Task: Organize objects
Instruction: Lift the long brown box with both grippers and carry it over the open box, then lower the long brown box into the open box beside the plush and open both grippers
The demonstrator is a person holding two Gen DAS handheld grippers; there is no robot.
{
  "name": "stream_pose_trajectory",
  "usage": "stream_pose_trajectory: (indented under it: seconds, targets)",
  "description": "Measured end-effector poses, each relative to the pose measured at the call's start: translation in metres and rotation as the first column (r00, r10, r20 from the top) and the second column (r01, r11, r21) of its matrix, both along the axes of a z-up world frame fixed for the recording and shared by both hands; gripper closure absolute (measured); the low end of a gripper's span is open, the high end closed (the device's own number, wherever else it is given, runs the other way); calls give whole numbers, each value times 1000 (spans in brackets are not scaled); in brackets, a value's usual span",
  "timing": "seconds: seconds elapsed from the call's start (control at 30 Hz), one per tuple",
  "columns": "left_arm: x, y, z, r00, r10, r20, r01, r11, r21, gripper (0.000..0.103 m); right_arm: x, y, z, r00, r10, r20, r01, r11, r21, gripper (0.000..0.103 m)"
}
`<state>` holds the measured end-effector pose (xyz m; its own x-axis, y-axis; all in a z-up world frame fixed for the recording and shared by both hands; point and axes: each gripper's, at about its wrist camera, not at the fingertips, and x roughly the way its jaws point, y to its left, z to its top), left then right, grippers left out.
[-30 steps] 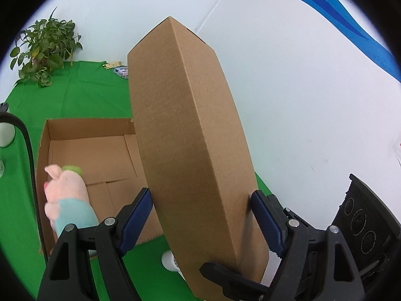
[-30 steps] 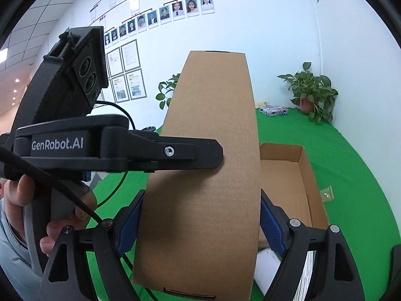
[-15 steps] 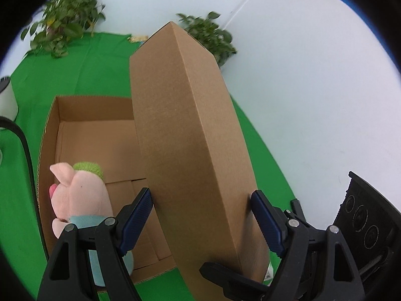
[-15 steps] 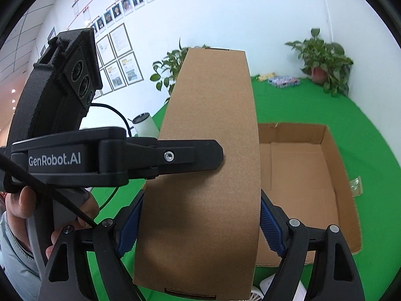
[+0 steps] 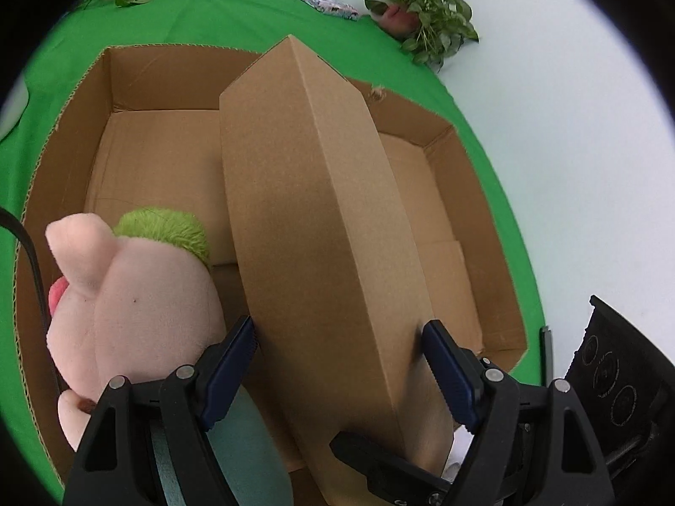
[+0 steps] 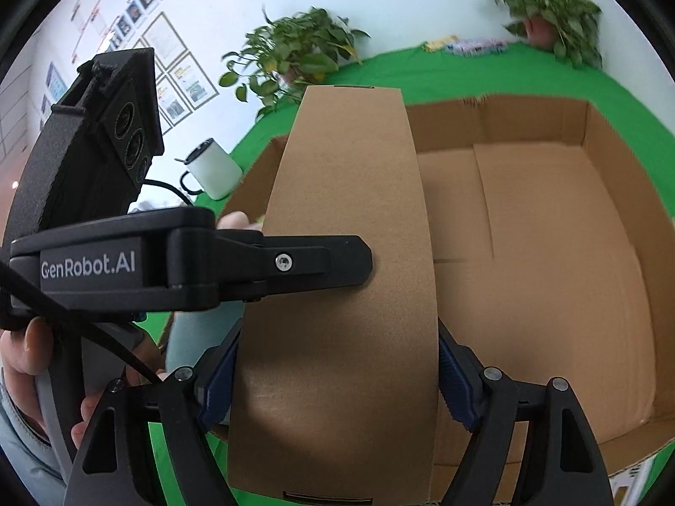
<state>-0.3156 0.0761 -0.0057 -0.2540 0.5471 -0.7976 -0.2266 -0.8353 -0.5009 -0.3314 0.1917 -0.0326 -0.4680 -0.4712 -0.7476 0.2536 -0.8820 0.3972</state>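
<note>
Plain brown corrugated card is seen on the closed flat box (image 5: 320, 227) and the open carton (image 5: 472, 177). Plush pig (image 5: 139, 299): pale pink, green tuft, red-pink tongue, teal garment. Green cloth (image 5: 177, 12) is spread underneath. Gripper pads (image 5: 230, 364) are dark blue on black frames. Mug (image 6: 213, 168) is white with a dark rim. Plants (image 6: 295, 55) are green-leaved.

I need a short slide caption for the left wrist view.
Both grippers hold a closed cardboard box above an open carton containing a plush pig.
</note>
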Motion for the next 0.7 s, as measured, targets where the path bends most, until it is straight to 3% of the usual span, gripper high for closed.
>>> stream_pose_trajectory:
  seconds: [0.13, 0.2, 0.4, 0.43, 0.7]
  targets:
    - [0, 3, 1, 1000, -2, 12, 3, 999, -43, 28, -5, -4, -17, 999, -12, 36, 12, 1000, 10, 26]
    - [-3, -1, -2, 1000, 9, 12, -8, 999, -53, 37, -8, -7, -25, 998, -28, 54, 27, 999, 24, 26]
    - [13, -27, 24, 995, 61, -75, -64, 997, -39, 37, -13, -24, -38, 994, -66, 87, 59, 995, 83, 26]
    - [19, -30, 29, 994, 66, -89, -70, 997, -42, 37, -15, -28, -38, 990, -112, 88, 103, 990, 97, 26]
    - [46, -58, 46, 981, 117, -152, -123, 992, -30, 38, -33, -53, -42, 988, -107, 108, 92, 987, 135, 23]
